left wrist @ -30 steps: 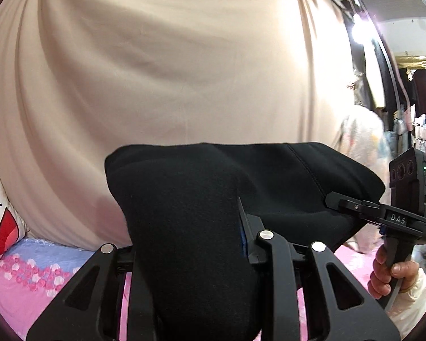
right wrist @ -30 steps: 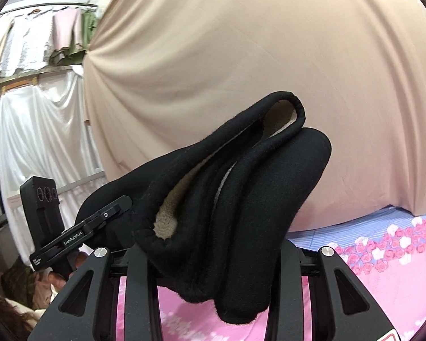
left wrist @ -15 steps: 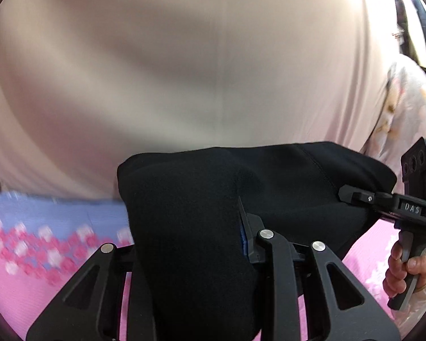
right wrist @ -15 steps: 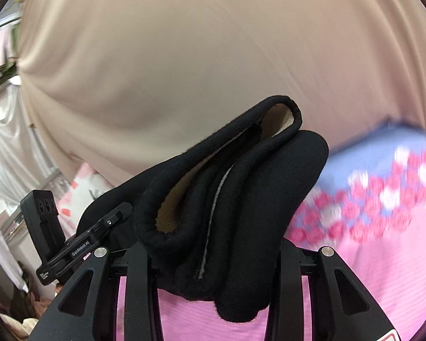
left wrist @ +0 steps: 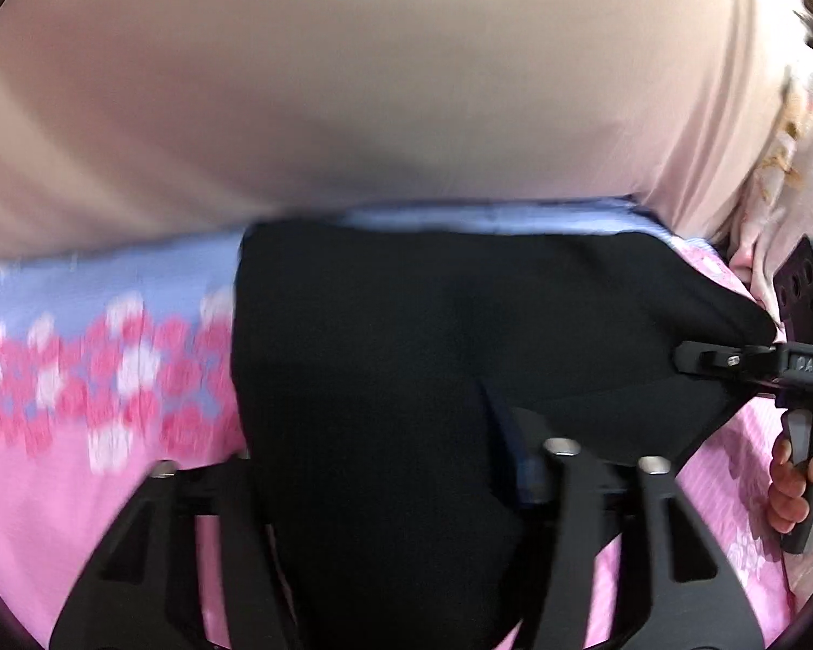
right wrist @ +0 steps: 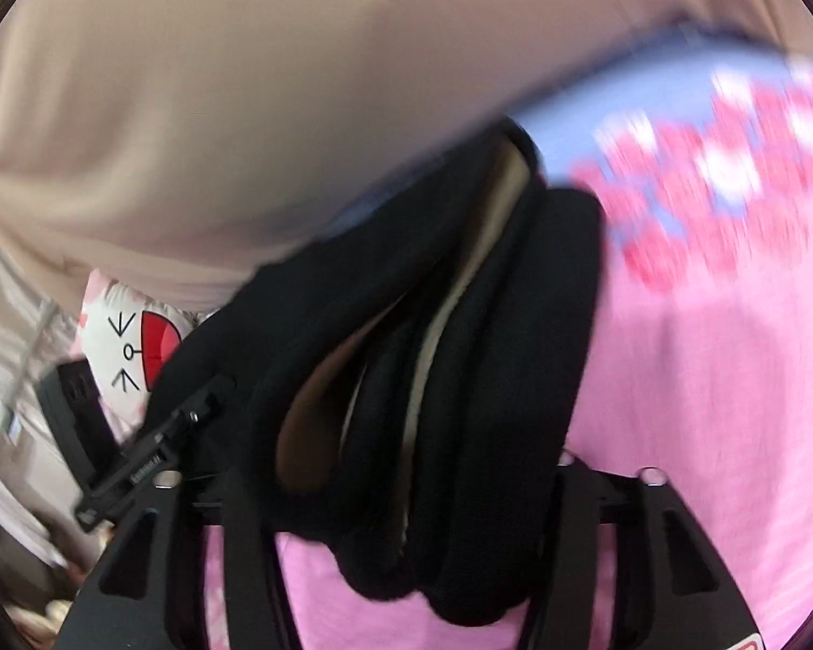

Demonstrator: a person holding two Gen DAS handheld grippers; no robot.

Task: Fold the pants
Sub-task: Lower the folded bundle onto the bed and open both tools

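In my left-hand view, a pink sheet (left wrist: pixel 70 498) with a blurred band of pink and white flowers on blue fills the left side, and a beige curtain (left wrist: pixel 352 81) hangs across the whole top. In the middle, my left tool (left wrist: pixel 390 493) is clamped on the black pants (left wrist: pixel 406 336): the thick cloth bulges up between the two arms and hides the tips. The pants stretch rightward as a broad dark band held above the sheet. At the far right, my right tool (left wrist: pixel 699 360) pinches the other end of that band, and my right hand (left wrist: pixel 797 479) wraps its grey handle. A pale flowered cloth (left wrist: pixel 786 173) hangs behind it.

In my right-hand view, a white cushion (right wrist: pixel 130 346) with a cartoon face and a red patch sits at the left, under the curtain (right wrist: pixel 244 81). Just beside it, my left tool (right wrist: pixel 211 395) grips the far end of the pants (right wrist: pixel 504 325). In the middle, my right tool (right wrist: pixel 406 509) is closed on a bunched bundle of the pants; several folded layers stand up between the arms, showing a tan fleece lining (right wrist: pixel 309 411) inside. To the right lies the sheet (right wrist: pixel 704 406), its flower band blurred near the top.
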